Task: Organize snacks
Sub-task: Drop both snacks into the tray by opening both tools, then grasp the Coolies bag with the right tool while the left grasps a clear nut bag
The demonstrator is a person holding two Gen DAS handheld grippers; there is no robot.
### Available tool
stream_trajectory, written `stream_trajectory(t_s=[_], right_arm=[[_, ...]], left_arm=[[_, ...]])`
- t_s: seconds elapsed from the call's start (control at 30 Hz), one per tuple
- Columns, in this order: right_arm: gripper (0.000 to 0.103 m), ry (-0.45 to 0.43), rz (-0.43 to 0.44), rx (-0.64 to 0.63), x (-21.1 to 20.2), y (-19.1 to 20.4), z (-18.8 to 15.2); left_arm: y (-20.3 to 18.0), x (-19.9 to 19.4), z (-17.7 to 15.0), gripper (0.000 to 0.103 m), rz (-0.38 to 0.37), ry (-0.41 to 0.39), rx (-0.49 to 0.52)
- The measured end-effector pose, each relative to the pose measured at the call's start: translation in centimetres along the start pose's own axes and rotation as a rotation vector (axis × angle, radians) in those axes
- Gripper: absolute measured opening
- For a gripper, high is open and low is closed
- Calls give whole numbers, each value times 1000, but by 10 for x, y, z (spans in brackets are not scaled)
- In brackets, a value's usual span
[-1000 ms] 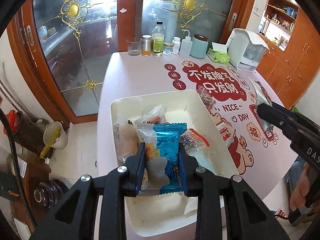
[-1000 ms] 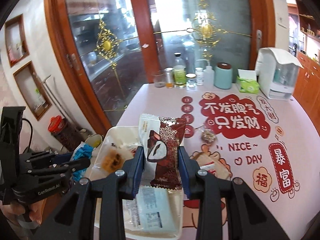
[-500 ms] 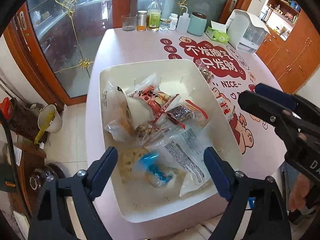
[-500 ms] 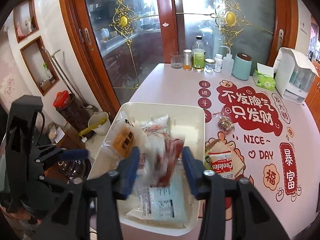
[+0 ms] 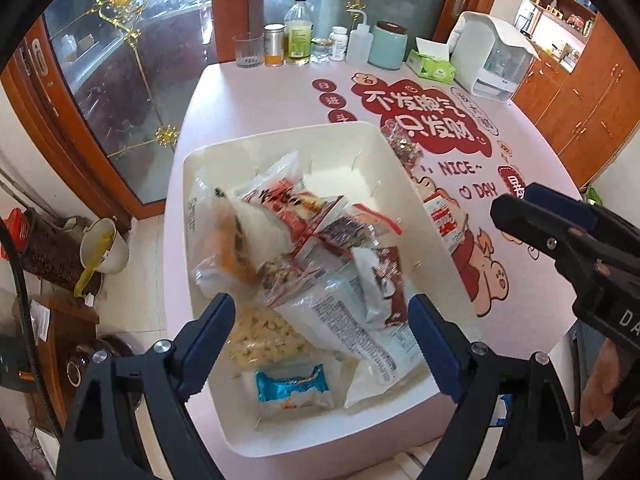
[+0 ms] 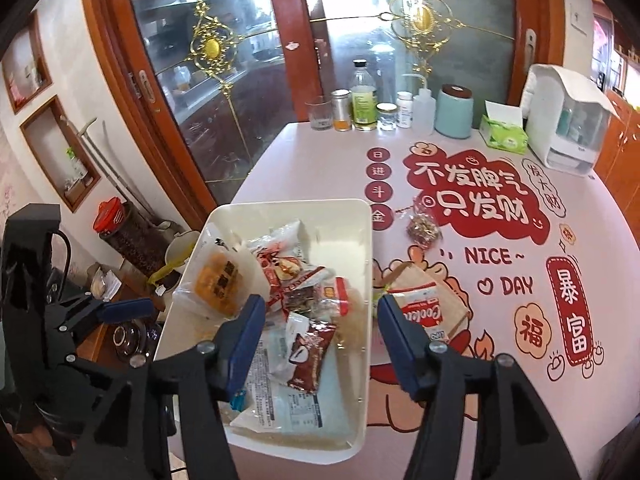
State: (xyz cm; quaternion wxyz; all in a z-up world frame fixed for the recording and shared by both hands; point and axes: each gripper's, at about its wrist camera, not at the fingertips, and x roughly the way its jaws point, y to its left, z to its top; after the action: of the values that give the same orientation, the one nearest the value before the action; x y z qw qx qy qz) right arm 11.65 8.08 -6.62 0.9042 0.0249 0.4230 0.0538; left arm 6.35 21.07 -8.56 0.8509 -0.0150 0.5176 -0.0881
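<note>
A white tray on the pink table holds a heap of snack packets. My left gripper hovers open over the tray's near end with nothing between its fingers. A blue packet lies loose in the tray below it. My right gripper hangs over the tray with its jaws opening. A brown snowflake packet lies free on the pile beneath them. A cookie packet and a small candy bag lie on the table right of the tray.
A glass, bottles, a teal canister, a green tissue box and a white appliance line the table's far edge. Left of the table is a drop to the floor with pots. Glass doors stand behind.
Both grippers let go: the blue packet dropped from the left one and the brown packet from the right one into the tray. Both jaws spread wider and both hands sank slightly.
</note>
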Motion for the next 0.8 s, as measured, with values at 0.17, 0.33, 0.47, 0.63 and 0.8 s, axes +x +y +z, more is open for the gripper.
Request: stream_trajectory(t_s=[0.17, 0.33, 0.47, 0.63, 0.8], right_arm=[[59, -15, -3, 63, -5, -30, 1], [59, -67, -34, 92, -12, -68, -2], [59, -87, -97, 26, -10, -95, -6], [59, -42, -77, -74, 10, -114, -10], [59, 72, 2, -108, 52, -129, -23]], left_arm=[[-20, 0, 13, 87, 18, -37, 42], [-44, 2, 31, 87, 37, -78, 114], [-62, 7, 49, 87, 17, -86, 204], [-87, 25, 71, 87, 83, -108, 384], [-94, 50, 84, 87, 105, -63, 387]])
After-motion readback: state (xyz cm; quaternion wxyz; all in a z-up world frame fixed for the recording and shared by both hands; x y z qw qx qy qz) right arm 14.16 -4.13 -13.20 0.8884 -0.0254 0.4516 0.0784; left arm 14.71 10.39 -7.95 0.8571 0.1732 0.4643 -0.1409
